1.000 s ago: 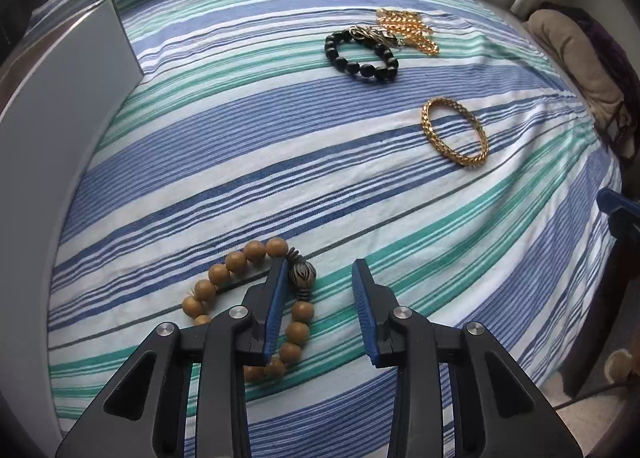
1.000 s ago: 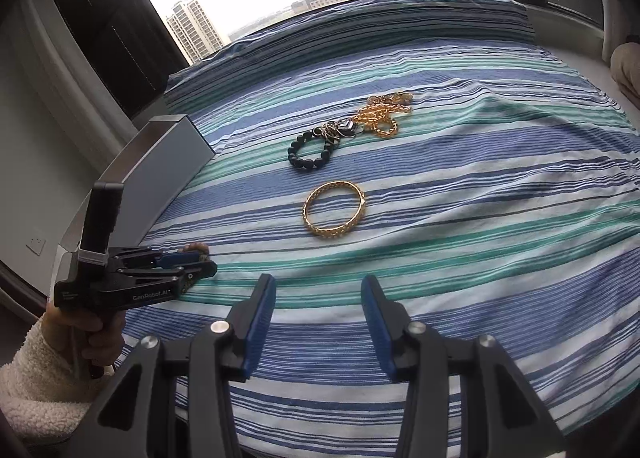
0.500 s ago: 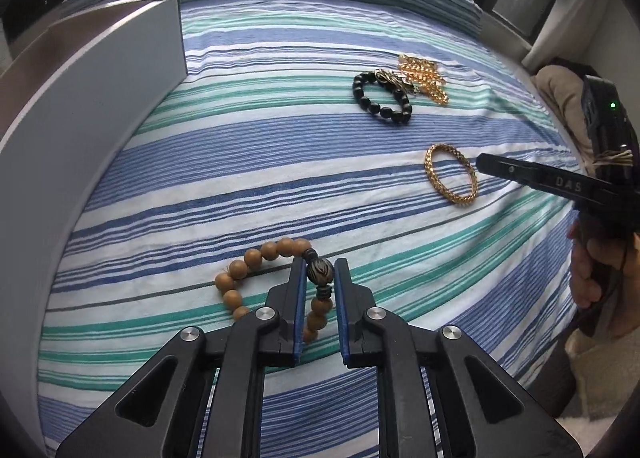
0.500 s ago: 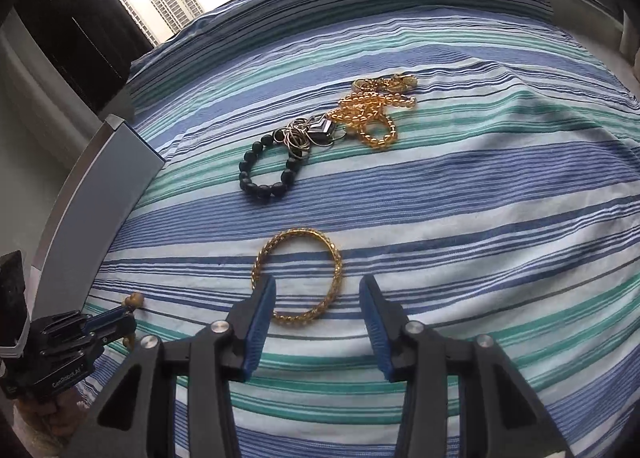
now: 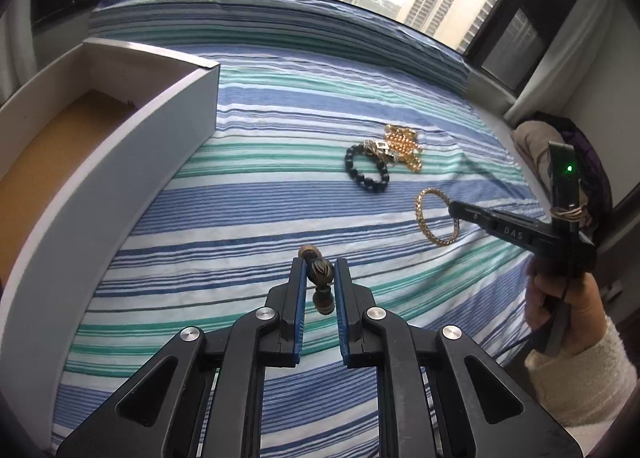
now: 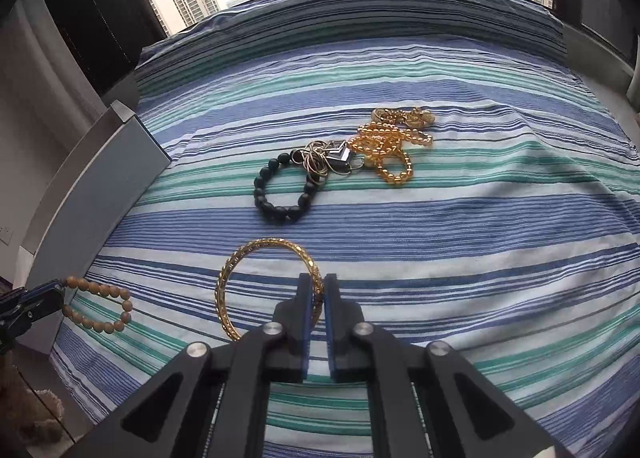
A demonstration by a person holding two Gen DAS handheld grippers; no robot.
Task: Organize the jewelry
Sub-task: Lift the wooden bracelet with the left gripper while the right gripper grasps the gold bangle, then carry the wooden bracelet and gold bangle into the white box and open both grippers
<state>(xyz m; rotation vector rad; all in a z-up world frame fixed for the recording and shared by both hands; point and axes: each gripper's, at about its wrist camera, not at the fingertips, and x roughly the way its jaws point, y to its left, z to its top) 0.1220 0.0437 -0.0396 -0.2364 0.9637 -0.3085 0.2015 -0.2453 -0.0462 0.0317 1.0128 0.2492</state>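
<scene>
My left gripper (image 5: 319,264) is shut on the wooden bead bracelet (image 5: 319,273), pinching its dark carved bead and holding it above the striped bedspread; the bracelet hangs from the left gripper in the right wrist view (image 6: 98,306). My right gripper (image 6: 317,284) is shut on the rim of the gold bangle (image 6: 240,278), which also shows in the left wrist view (image 5: 423,214). A black bead bracelet (image 6: 280,198), a tangle of thin rings with a silver pendant (image 6: 324,162) and gold bead chains (image 6: 392,146) lie further back on the bed.
An open white box with a brown floor (image 5: 120,130) stands at the left on the bed. The striped bedspread (image 6: 480,226) covers the surface. A window ledge runs behind, and a cushion (image 5: 536,142) lies at the far right.
My left gripper has lifted the wooden bracelet off the bed and turned toward the box. My right gripper moved forward and shut on the gold bangle's rim.
</scene>
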